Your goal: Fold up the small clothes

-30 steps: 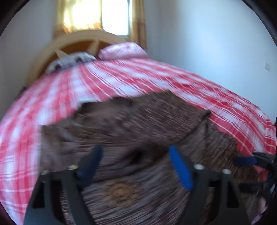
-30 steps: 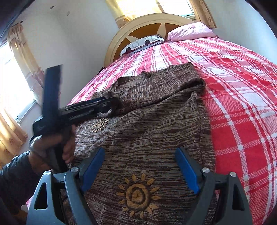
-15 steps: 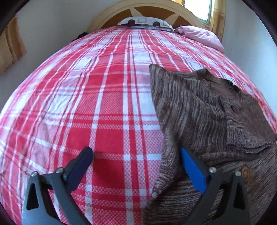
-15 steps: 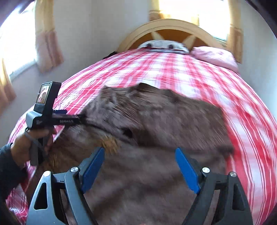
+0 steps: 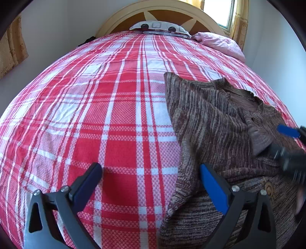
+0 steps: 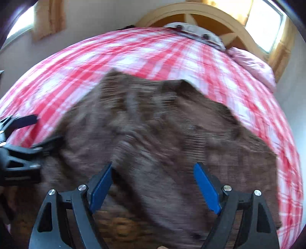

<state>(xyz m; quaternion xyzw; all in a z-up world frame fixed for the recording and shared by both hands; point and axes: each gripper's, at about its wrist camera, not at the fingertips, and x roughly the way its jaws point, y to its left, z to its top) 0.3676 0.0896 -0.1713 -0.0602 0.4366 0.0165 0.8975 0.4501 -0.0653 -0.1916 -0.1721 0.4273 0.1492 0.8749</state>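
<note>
A brown striped knit sweater [image 5: 214, 122] with a gold sun motif lies on the red and white plaid bed [image 5: 114, 115], sleeves folded in over the body. My left gripper [image 5: 151, 172] is open and empty, low over the bed at the sweater's left edge; its right finger sits at the fabric edge. My right gripper [image 6: 153, 172] is open and empty, above the blurred sweater [image 6: 162, 134]. The right gripper also shows at the right edge of the left wrist view [image 5: 290, 145]. The left gripper shows at the left edge of the right wrist view [image 6: 24, 138].
A patterned pillow [image 5: 158, 27] and a pink pillow [image 5: 220, 43] lie by the wooden headboard [image 5: 153, 11]. White walls flank the bed. Curtained windows [image 6: 265, 24] stand behind the headboard and at the left.
My left gripper swung left off the sweater to its left edge and holds there. My right gripper moved over the sweater toward its middle; its view is motion-blurred.
</note>
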